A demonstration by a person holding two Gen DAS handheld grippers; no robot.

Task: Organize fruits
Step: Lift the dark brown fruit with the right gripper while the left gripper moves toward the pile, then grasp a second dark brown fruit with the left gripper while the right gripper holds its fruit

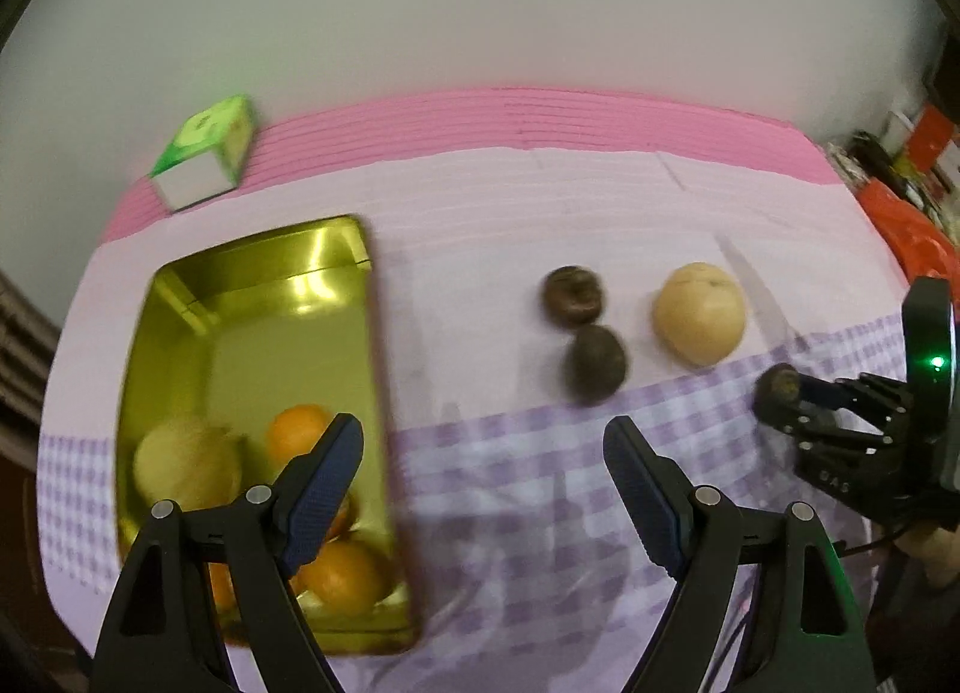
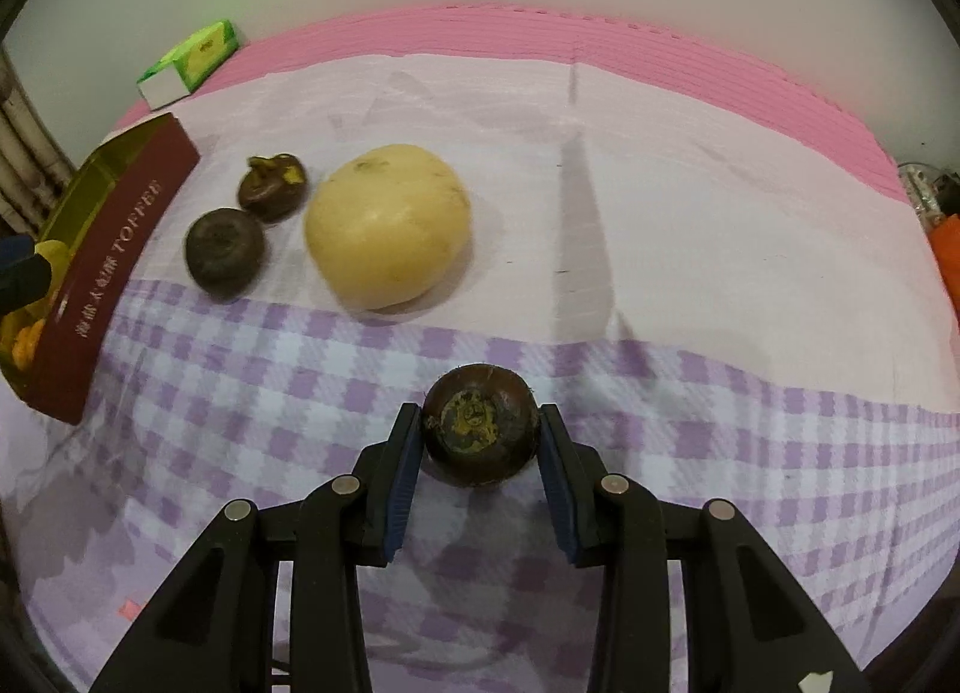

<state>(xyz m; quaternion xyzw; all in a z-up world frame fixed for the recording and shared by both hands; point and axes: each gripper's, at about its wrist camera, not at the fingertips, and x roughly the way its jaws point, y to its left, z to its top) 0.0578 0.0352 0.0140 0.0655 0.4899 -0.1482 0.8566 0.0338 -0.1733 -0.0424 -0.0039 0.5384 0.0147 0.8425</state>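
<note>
right gripper [image 2: 479, 441] fingers clamped on a dark round fruit [image 2: 480, 432], one pad on each side, stem scar facing the camera. whether it rests on the checked cloth [image 2: 240, 393] or hangs just above it, cannot tell. left gripper [image 1: 483, 450] fingers spread wide, nothing between them; its left finger hangs over the gold tin [image 1: 180, 297], the right one over the cloth.

ahead-left of the right fingers: a pale yellow fruit [image 2: 387, 228], then two more dark fruits [image 2: 223, 252] [image 2: 273, 186] further left, close together, maybe touching. all three sit on the plain part of the cloth, apart from the tin. tin lies far left of the right fingers, and under the left fingers it holds oranges [image 1: 342, 576] and another pale fruit [image 1: 189, 462]. green box [image 1: 207, 153] far back left, not involved.

step in hand, by my read: carrying or lifting the gripped dark fruit toward the tin. next move calls for a swing left across the cloth, passing over or in front of the loose fruits without knocking them, over the tin's near wall, then letting go above a free patch at the far end. left gripper should clear out of the way first.
</note>
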